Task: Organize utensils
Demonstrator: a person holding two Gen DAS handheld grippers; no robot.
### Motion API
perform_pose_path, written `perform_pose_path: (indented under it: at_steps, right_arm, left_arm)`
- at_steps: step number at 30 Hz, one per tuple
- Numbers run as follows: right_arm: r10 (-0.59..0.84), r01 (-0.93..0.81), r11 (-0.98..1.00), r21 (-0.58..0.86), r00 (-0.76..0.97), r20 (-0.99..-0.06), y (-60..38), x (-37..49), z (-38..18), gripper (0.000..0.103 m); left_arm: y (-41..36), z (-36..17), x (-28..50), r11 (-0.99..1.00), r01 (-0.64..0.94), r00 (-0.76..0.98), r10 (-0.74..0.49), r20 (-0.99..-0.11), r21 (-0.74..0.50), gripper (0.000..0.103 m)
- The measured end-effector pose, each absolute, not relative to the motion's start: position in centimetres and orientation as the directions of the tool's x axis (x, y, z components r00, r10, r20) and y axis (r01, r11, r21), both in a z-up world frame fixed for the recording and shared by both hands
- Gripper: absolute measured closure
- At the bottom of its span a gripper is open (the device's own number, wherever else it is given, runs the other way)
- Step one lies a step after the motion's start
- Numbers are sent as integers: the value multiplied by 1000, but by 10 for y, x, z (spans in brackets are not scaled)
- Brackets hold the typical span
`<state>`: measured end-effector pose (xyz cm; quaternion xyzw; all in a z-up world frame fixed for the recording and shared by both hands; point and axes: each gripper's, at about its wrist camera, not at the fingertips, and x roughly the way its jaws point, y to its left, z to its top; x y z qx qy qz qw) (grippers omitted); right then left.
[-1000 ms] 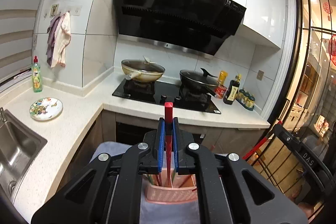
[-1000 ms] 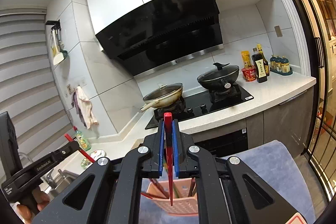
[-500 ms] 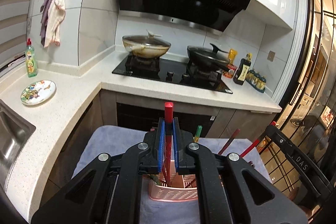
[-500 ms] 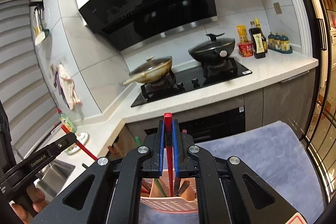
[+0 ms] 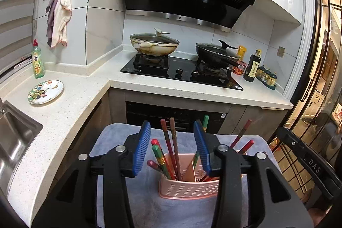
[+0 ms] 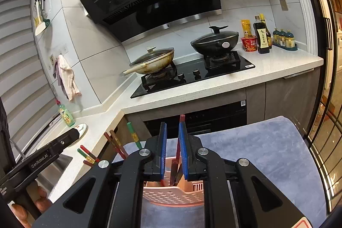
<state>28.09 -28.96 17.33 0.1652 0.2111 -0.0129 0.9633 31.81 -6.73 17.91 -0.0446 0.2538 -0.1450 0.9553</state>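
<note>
Both hands have come down over the pink utensil caddy (image 5: pixel 189 187) on the grey-blue cloth (image 5: pixel 149 206), and both pairs of jaws have let go. A second ago each clamped a red chopstick upright between its blue pads.

The left gripper (image 5: pixel 173 147) has sprung apart; its jaws are opening, about half their spread, with nothing pressed between the pads. The chopstick it carried has dropped in among the bundle of chopsticks (image 5: pixel 171 151), which leans in the caddy's left compartment, low centre of the left view. That bundle stands in the gap between the pads but beyond them, touching neither.

The right gripper (image 6: pixel 171 149) is only starting to part. Its jaws are opening by a narrow slit, and the red chopstick (image 6: pixel 180 134) stands in that slit, close against the right-hand pad, its top poking above the pad tips and its lower end reaching down into the caddy, low centre of the right view. I judge it already released, or very nearly, since the pads no longer pinch it from both sides, though I cannot tell whether the right pad touches it.

So two more chopsticks look delivered. Other chopsticks lean out of the caddy's right compartment, at lower right in the left view.

The left gripper's body (image 6: pixel 42 157) shows at lower left of the right view, a hand (image 6: pixel 32 206) beneath it.
</note>
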Motion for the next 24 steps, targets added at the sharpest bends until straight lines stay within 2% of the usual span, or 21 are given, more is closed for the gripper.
perform_pose_path:
  at_steps: [2,4,8,15,24]
  right_arm:
    - [47,89,948,306,911,-409,-286,273,175,83]
    - [49,82,951,299,913,-406,-282,264,177,78]
    - [49,71,960,270,910,-413,-273,245,176,78]
    - [50,58,972,228,897,-440,-256,211,167,73]
    - [38,63,978,200,886,-463,-243,174,155,68]
  left_arm:
    - [-66,180,311,957,247,833,-290,-471,-152,51]
    - [-64,181,303,959,244,837,-282,-470,-143,48]
    - [-61,182,286,964,235,840,-265,-475,-122,48]
    - [-60,179,251,976,212,851,-211,-481,-54,41]
    - [-56,171,217,981,195,846,-177,-503,-17,40]
